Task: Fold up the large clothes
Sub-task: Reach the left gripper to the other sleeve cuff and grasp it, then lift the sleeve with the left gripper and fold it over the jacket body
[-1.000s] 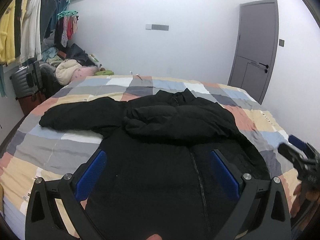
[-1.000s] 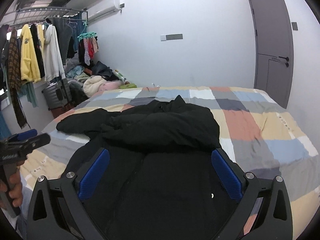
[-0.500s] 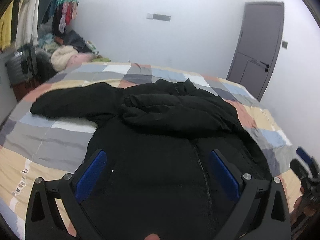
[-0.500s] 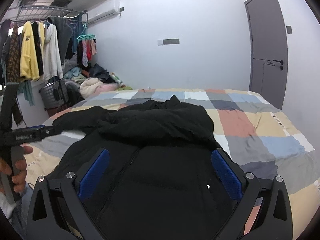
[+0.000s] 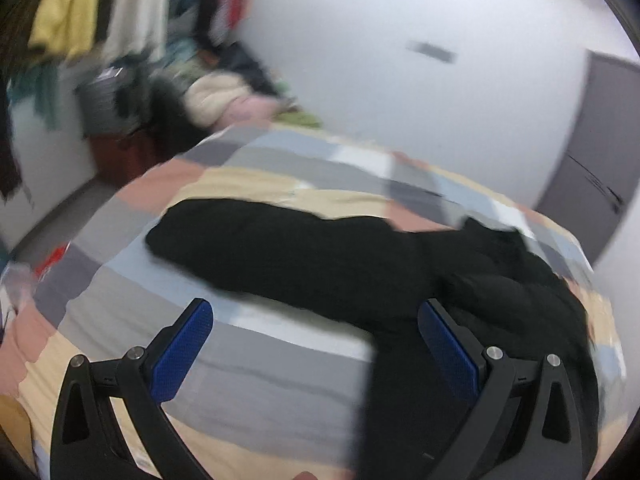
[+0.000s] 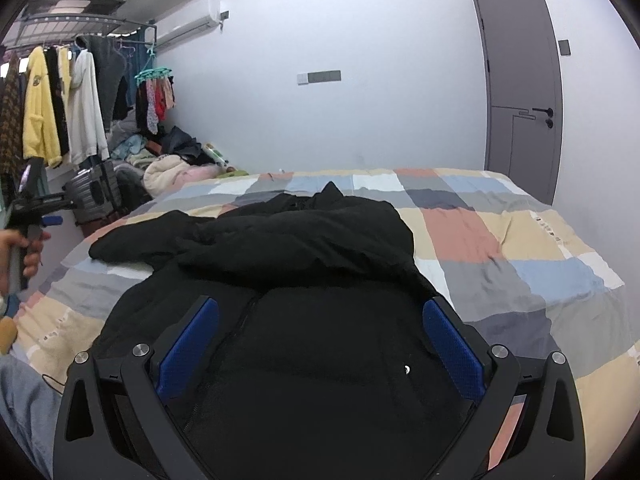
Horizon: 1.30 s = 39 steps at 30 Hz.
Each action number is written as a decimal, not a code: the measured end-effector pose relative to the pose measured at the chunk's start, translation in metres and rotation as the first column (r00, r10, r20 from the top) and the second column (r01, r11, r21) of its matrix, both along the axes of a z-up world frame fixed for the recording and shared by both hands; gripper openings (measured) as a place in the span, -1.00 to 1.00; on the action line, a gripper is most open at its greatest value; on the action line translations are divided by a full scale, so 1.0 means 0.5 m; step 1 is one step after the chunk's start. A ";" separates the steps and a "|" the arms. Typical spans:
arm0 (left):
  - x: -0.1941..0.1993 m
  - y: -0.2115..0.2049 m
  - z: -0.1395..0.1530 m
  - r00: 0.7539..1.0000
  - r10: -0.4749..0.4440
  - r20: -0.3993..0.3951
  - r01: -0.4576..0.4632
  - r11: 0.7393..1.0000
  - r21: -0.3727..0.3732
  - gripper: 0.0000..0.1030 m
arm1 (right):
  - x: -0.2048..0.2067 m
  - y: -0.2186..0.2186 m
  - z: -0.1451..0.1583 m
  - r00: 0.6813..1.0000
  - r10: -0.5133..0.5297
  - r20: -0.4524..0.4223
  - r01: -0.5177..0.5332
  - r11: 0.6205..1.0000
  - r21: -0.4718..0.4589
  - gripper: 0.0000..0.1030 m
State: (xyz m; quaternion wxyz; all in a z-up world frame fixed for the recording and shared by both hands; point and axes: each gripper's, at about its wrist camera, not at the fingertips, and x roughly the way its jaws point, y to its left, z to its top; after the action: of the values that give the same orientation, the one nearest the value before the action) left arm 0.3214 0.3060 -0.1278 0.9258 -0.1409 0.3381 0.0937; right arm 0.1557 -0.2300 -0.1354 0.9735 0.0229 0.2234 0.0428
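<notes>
A large black jacket (image 6: 312, 264) lies front up on the bed, zip down its middle, one sleeve folded across the chest. Its other sleeve (image 5: 280, 248) stretches out to the left over the patchwork cover. My left gripper (image 5: 316, 320) hovers open above that sleeve, nothing between its blue pads; this view is blurred by motion. My right gripper (image 6: 320, 320) hangs open over the jacket's lower front, holding nothing. In the right wrist view a hand holds the left gripper (image 6: 36, 208) at the far left edge, off the bed's side.
The bed (image 6: 520, 248) has a cover of grey, blue, pink and beige squares. A clothes rack (image 6: 60, 108), a suitcase (image 6: 96, 192) and a heap of clothes (image 6: 168, 164) stand at the left wall. A grey door (image 6: 520, 92) is at the right. A trouser leg (image 6: 20, 400) shows bottom left.
The left gripper has swung left and up, off the jacket's body towards the outstretched sleeve. The right gripper has stayed nearly where it was. Both are still open.
</notes>
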 end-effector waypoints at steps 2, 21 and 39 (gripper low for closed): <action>0.025 0.087 -0.029 0.999 0.049 -0.012 -0.050 0.994 -0.096 0.99 | 0.001 0.004 -0.003 1.000 -0.004 -0.009 0.004 1.000 0.000 0.99; 0.240 0.457 -0.338 0.969 0.243 -0.030 -0.227 0.844 -0.485 0.96 | 0.120 0.071 -0.038 0.989 -0.097 -0.113 0.093 0.995 -0.040 0.99; 0.308 0.450 -0.317 0.945 0.318 -0.077 -0.322 0.864 -0.388 -0.66 | 0.160 0.068 -0.052 0.980 -0.137 -0.144 0.130 0.990 -0.054 0.99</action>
State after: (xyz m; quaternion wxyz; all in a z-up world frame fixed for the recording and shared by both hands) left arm 0.4752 0.5312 -0.2863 0.8479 -0.3784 0.3268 0.1764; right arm 0.2356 -0.1961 -0.1617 0.9553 0.0192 0.2936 -0.0295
